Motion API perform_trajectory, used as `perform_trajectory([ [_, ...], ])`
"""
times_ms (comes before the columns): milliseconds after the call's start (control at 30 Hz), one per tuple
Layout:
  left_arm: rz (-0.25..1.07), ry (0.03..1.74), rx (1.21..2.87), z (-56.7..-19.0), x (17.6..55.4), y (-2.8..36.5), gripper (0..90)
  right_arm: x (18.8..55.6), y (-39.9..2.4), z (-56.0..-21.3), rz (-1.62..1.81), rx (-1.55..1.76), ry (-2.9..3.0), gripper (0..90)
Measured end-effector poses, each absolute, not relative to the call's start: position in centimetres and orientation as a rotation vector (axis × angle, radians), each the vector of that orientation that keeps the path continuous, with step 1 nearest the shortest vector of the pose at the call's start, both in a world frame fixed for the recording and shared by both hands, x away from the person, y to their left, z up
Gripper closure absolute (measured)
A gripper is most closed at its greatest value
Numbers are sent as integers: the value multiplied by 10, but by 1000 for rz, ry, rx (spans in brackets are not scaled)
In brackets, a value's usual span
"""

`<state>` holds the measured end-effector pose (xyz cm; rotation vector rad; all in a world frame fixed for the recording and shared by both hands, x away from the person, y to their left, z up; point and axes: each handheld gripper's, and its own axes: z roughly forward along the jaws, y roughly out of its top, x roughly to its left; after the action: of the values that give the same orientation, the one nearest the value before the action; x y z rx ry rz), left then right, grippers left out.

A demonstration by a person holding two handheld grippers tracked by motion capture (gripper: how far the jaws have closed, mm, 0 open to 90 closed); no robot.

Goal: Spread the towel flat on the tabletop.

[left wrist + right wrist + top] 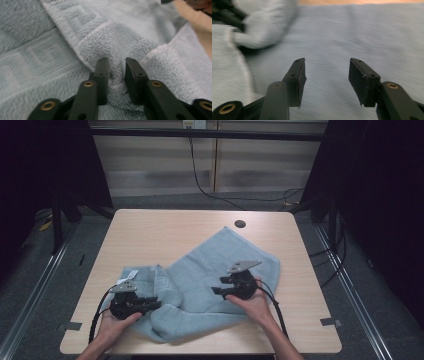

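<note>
A light blue towel (220, 265) lies crumpled across the wooden table (150, 230), bunched into folds at its near left. My left gripper (156, 304) is at that left bunch, held by the person's left hand. In the left gripper view its jaws (116, 62) pinch a raised fold of the towel (112, 37) near a hem. My right gripper (216, 287) hovers over the towel's middle, pointing left. In the right gripper view its jaws (327, 65) stand apart above flat towel (362, 32), with nothing between them.
A round cable hole (240, 224) sits in the table's far side, just past the towel's far corner. A white label (131, 274) shows at the towel's left edge. Black cables (200, 180) run over the floor behind the table.
</note>
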<state>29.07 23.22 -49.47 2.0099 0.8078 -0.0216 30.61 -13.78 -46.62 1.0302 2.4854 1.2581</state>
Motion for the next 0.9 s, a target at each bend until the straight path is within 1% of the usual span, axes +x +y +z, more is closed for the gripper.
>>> perform_trajectory([
  [67,-17,807,1981,-491,292,234,658,298,-120,-465,1292,973,2525,501],
  [167,25,836,1925,-482,297,248,631,295,-98,-467,1302,914,2567,517],
  [233,47,869,1875,-478,301,259,631,296,-87,-470,1308,898,2585,517],
  [333,87,884,1860,-479,307,272,666,300,-72,-473,1318,882,2605,529],
  [400,90,916,1874,-485,312,279,701,303,-63,-471,1336,872,2601,543],
  [433,92,935,1881,-490,315,281,706,305,-60,-470,1349,866,2599,556],
  [533,90,976,1933,-505,318,281,720,314,-46,-469,1380,855,2602,555],
  [633,108,961,1971,-509,318,276,718,323,-32,-472,1379,847,2622,517],
  [700,122,944,1994,-509,317,272,700,328,-23,-475,1369,844,2624,498],
  [733,139,936,2005,-508,316,271,698,329,-20,-476,1378,843,2622,495],
  [833,134,935,2007,-508,316,271,690,333,-10,-482,1351,830,2637,496],
  [867,138,934,2010,-508,316,271,690,334,-7,-484,1328,830,2648,507],
  [900,145,928,2019,-508,316,270,690,333,-5,-486,1307,831,2654,544],
])
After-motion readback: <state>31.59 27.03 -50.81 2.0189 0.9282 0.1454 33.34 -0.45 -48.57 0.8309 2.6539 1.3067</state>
